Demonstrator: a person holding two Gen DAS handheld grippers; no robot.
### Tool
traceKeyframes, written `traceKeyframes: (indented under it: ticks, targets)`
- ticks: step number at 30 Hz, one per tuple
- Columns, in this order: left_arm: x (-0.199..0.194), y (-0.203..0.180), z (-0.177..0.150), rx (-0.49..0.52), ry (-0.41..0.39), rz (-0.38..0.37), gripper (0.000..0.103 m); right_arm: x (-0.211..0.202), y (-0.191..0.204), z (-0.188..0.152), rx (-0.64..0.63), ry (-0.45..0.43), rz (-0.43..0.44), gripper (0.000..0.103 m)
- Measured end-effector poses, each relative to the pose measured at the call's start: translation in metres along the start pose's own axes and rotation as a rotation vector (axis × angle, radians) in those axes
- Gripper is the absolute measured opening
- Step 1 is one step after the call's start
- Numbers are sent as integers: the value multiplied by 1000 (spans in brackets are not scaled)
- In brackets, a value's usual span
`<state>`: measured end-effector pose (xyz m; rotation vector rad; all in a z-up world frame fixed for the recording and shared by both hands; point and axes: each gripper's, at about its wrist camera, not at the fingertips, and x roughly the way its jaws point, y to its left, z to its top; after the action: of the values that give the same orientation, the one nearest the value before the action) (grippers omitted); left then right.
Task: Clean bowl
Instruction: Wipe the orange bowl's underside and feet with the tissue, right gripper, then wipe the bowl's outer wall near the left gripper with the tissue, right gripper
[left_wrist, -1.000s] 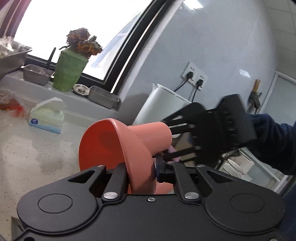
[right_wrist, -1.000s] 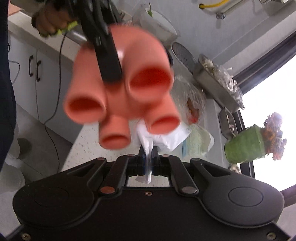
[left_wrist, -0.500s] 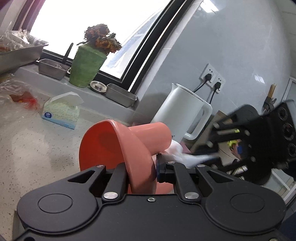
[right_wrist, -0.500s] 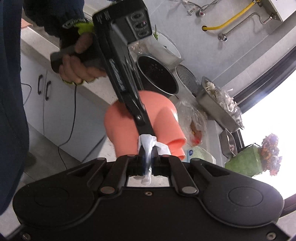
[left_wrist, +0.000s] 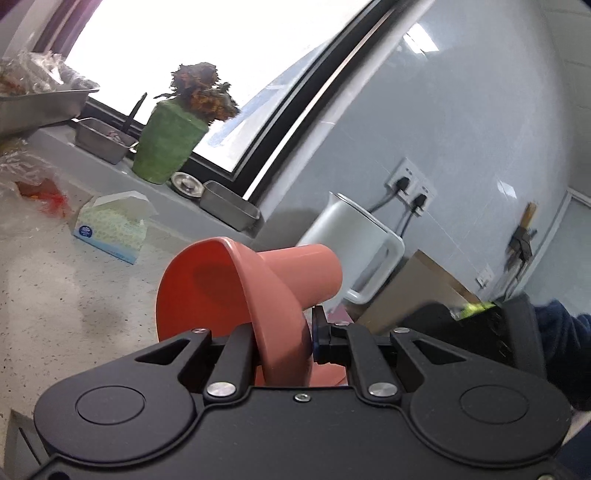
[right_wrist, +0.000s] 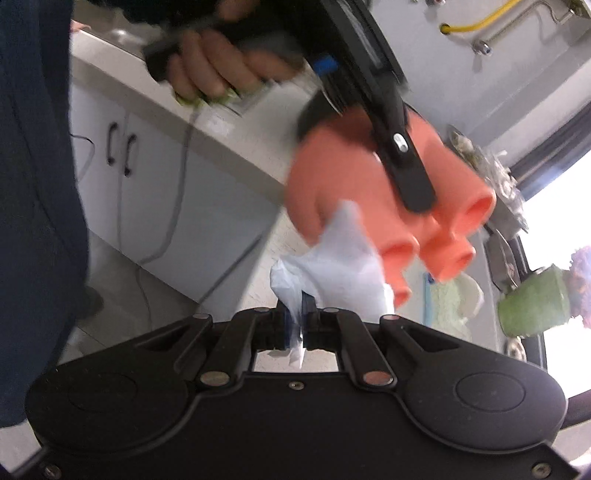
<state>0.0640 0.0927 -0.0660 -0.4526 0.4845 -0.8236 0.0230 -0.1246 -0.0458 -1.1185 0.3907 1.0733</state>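
Note:
An orange bowl (left_wrist: 236, 295) with tube-shaped legs is held tilted in the air. My left gripper (left_wrist: 282, 339) is shut on its rim. In the right wrist view the bowl's underside (right_wrist: 354, 184) and legs show, with the left gripper's finger (right_wrist: 402, 158) across it. My right gripper (right_wrist: 299, 321) is shut on a white tissue (right_wrist: 340, 266) that lies against the bowl's outside near the legs. In the left wrist view the right gripper's body (left_wrist: 480, 328) is low at the right, blurred.
A tissue box (left_wrist: 110, 229), green plant pot (left_wrist: 166, 147), metal trays (left_wrist: 229, 206) and white kettle (left_wrist: 351, 236) stand on the counter and sill. White cabinet doors (right_wrist: 147, 177) are under the counter edge.
The right gripper with the tissue has moved down and away along the bowl's outside; the bowl has turned so its legs point towards the window. The left grip is unchanged.

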Motion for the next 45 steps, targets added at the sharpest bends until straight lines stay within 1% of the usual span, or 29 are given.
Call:
traceKeyframes:
  ticks: [1, 2, 3, 5, 7, 10, 13, 16, 20, 22, 26, 28, 29, 33, 38, 41, 45]
  targets:
    - [0, -1, -2, 3, 2, -1, 11, 1, -4, -1, 2, 4, -10, 3]
    - [0, -2, -3, 3, 1, -1, 11, 2, -7, -2, 3, 8, -18, 2]
    - [0, -2, -3, 4, -1, 3, 11, 1, -12, -1, 1, 8, -18, 2]
    - [-1, -1, -4, 4, -3, 14, 11, 0, -16, 0, -10, 6, -43, 2]
    - [0, 1, -5, -1, -1, 19, 11, -3, -26, 2, 7, -2, -70, 2]
    - [-1, -1, -6, 15, 17, 5, 11, -6, -39, 2, 31, -10, -120, 3]
    - [0, -5, -5, 18, 25, -28, 11, -6, -50, -3, 53, -2, -150, 3]
    - [-1, -8, -1, 5, 3, -69, 11, 2, -55, -14, 85, 16, -156, 3]
    - [-2, -10, 4, -14, -26, -83, 11, 15, -51, -27, 133, 45, -137, 3]
    - [-1, -9, 7, -32, -38, -92, 11, 18, -48, -32, 172, 41, -124, 3]
    - [2, -8, 12, -59, -53, -105, 11, 22, -39, -33, 208, 20, -124, 3]
    - [6, -9, 14, -54, -54, -98, 11, 22, -33, -29, 222, 4, -117, 3]
    - [7, -9, 15, -50, -54, -93, 11, 23, -30, -28, 229, -3, -113, 5]
    - [14, -5, 18, -48, -53, -62, 11, 23, -22, -21, 247, -26, -89, 4]
    - [19, -1, 18, -36, -42, -36, 11, 18, -9, -14, 240, -52, -77, 4]
    - [23, 4, 16, -31, -27, -9, 11, 15, -3, -10, 238, -63, -68, 4]
    - [28, 9, 10, 16, 26, 47, 11, 8, 5, -3, 223, -80, -62, 4]
